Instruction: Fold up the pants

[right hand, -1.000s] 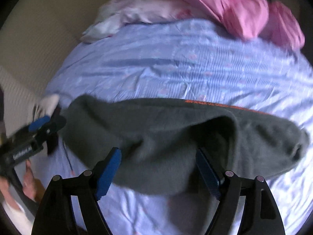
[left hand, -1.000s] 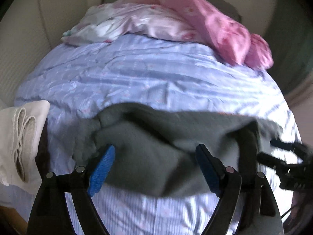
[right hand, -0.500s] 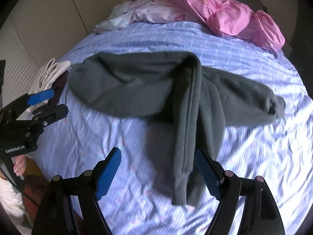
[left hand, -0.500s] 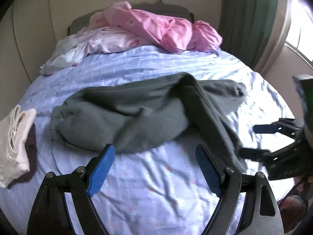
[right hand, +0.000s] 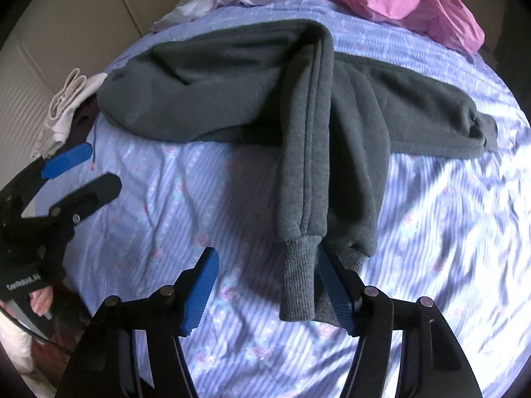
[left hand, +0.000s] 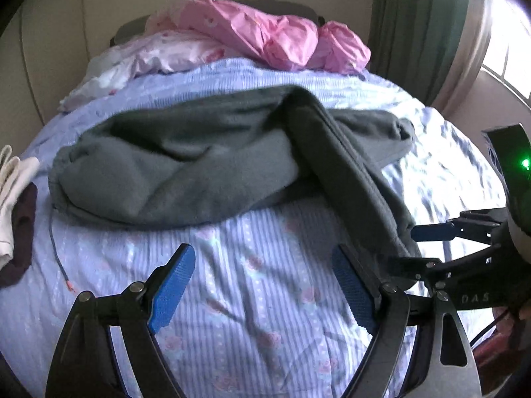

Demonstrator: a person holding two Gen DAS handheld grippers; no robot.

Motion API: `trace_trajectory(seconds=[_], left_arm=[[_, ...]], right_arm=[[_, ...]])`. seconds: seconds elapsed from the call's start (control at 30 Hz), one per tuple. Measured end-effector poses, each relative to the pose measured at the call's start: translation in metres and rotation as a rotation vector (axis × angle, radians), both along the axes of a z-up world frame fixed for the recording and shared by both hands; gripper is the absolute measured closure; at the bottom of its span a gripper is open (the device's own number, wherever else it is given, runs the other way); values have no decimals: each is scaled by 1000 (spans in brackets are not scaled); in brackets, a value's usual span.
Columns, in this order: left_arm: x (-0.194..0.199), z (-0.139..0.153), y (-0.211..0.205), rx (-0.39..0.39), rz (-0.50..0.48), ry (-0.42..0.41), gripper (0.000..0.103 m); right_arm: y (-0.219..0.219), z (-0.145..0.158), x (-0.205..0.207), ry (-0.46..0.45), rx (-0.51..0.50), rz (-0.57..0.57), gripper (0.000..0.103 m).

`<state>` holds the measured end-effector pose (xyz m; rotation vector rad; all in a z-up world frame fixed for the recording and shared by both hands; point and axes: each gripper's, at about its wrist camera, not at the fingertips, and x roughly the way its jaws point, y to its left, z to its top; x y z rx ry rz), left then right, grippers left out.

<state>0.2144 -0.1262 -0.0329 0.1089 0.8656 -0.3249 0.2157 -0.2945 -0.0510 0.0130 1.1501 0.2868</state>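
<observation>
With the left wrist view up first, I see my left gripper hanging over the bed, jaws spread wide with only the blue striped sheet between them, nothing held. Grey pants lie across the middle of the bed beyond the jaws; one leg runs down toward the right and ends by my right gripper, which comes in from the right edge. Pink bedding and a pale floral pillow are piled at the far end. Folded cream cloth on top of something dark sits at the left edge of the bed. A thin cord trails from the pants' left end across the sheet. Green curtain and a bright window sit top right. No containers anywhere in this view.

Switching to the right wrist view, the right gripper has its jaws closing, and the ribbed cuff of the pants leg lies between them, against the right pad; the left pad stands clear, so no grip that I can see. The second cuff sits just behind, partly hidden. My left gripper shows at the left, jaws apart and empty, a hand below it. Cream cloth is near the pants' far left end. No containers here either.
</observation>
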Motion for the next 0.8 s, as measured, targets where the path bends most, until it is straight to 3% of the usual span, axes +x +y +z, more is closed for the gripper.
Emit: trace_trajectory(seconds=[0.1, 0.17, 0.37, 0.4, 0.43, 0.47, 0.57, 0.8], left_arm=[[0, -6, 0, 7, 3, 13, 19], [0, -8, -1, 9, -2, 21, 19], [-2, -14, -7, 36, -25, 32, 19], [-2, -14, -7, 37, -27, 34, 19], [-2, -13, -6, 35, -26, 35, 19], [-3, -12, -5, 31, -25, 34, 19], [-3, -6, -3, 21, -13, 29, 19], [7, 29, -14, 62, -25, -78, 19]], right_arm=[[-2, -12, 5, 31, 8, -12, 41], [-1, -17, 7, 45, -14, -9, 49], [-6, -40, 15, 103, -49, -31, 54], [-8, -44, 16, 124, -36, -32, 75], [-9, -45, 17, 137, -19, -35, 85], [-13, -45, 17, 148, 7, -47, 85], [-29, -23, 12, 67, 55, -81, 90], [-93, 88, 17, -230, 63, -246, 92]])
